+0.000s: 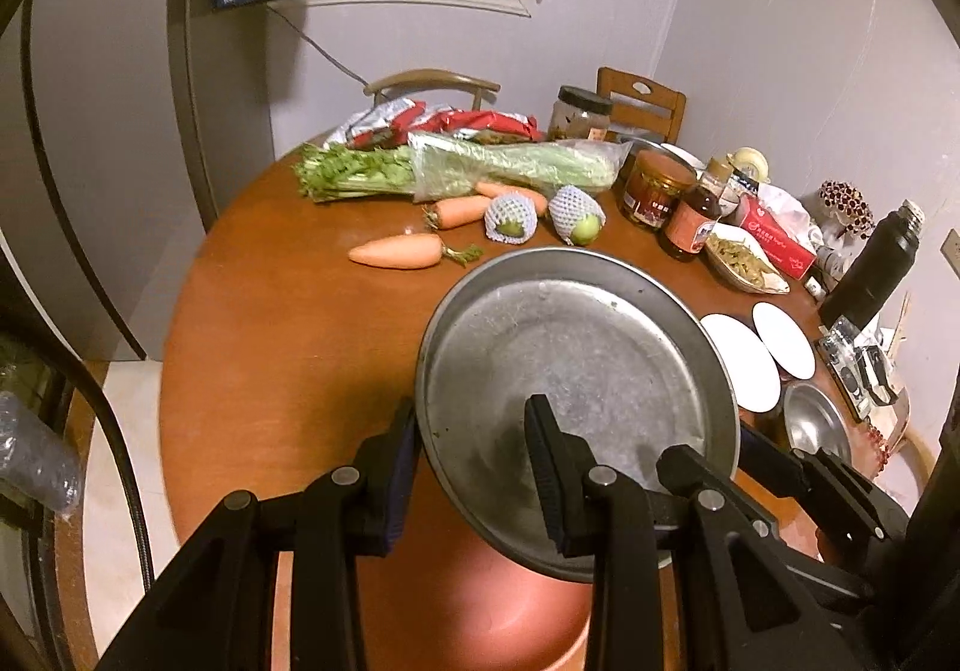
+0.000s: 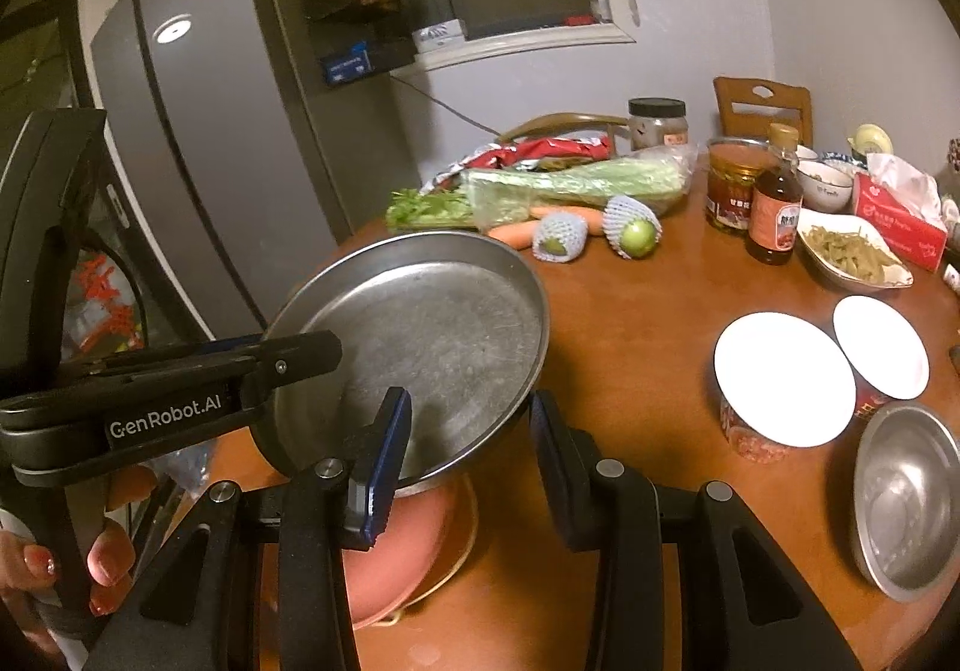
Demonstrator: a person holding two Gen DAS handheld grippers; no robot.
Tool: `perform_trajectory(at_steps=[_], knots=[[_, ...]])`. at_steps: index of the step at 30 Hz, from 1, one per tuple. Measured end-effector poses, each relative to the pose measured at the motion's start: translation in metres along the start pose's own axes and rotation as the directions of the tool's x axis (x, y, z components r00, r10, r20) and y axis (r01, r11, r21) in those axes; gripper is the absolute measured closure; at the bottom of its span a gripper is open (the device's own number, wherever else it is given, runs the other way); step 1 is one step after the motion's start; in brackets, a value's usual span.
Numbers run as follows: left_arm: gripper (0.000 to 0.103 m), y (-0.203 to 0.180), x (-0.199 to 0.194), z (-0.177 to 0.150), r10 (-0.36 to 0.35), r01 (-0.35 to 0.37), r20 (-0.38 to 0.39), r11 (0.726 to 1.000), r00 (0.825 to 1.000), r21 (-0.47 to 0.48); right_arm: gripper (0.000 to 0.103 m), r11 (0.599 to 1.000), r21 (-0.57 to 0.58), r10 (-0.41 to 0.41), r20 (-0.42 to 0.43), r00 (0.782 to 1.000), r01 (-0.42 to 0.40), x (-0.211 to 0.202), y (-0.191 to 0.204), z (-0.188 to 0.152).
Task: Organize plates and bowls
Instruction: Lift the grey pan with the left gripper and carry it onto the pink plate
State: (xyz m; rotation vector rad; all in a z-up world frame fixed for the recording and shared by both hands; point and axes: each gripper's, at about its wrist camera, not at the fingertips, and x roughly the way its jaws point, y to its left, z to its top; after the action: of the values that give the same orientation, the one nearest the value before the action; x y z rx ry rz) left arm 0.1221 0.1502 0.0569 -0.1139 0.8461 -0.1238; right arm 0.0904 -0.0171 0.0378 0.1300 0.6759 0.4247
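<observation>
Steel plate (image 1: 570, 371) is carried clear of the counter (image 1: 270, 341), tilted, above a pink bowl (image 2: 390, 557) that sits at the near edge. It is held by both sets of tongs: the left tongs (image 1: 480, 467) are narrowed on its near-left rim, one finger outside and one inside, and the right tongs (image 2: 471, 461) are narrowed on its near-right rim in the same way.

For this step to be done well, it is judged that both grips should be kept firm and the plate levelled, so that it is not twisted between the two hands or let slip.

Open counter is seen to the left, short of the carrots (image 1: 399, 251). To the right, two white-lidded tubs (image 2: 783, 377) and a small steel bowl (image 2: 909, 497) stand close together, and jars (image 2: 735, 185), a bottle (image 2: 774, 203) and a dish of food (image 2: 852, 254) crowd the far right. The small steel bowl lies near the counter's edge, so care would be needed there.
</observation>
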Motion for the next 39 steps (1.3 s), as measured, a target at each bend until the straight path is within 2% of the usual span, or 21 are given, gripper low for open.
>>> perform_trajectory(at_steps=[8, 14, 26, 39], knots=[[0.068, -0.001, -0.022, -0.014, -0.008, 0.008, 0.020, 1.000, 1.000, -0.003, 0.060, 0.999, -0.033, 0.000, 0.030, 1.000, 0.001, -0.029, 0.017, -0.005], [0.068, 0.004, -0.027, -0.027, -0.017, 0.017, 0.021, 1.000, 1.000, -0.016, 0.060, 0.999, -0.053, 0.001, 0.022, 1.000, 0.000, -0.037, 0.025, -0.012], [0.068, 0.013, -0.018, -0.050, -0.020, 0.020, -0.008, 0.999, 1.000, -0.047, 0.060, 0.996, -0.088, 0.001, -0.005, 1.000, -0.002, -0.037, 0.034, -0.029], [0.068, 0.022, 0.011, -0.070, -0.005, 0.001, -0.059, 0.998, 0.998, -0.068, 0.060, 0.993, -0.122, -0.006, -0.048, 0.999, 0.000, -0.024, 0.035, -0.044]])
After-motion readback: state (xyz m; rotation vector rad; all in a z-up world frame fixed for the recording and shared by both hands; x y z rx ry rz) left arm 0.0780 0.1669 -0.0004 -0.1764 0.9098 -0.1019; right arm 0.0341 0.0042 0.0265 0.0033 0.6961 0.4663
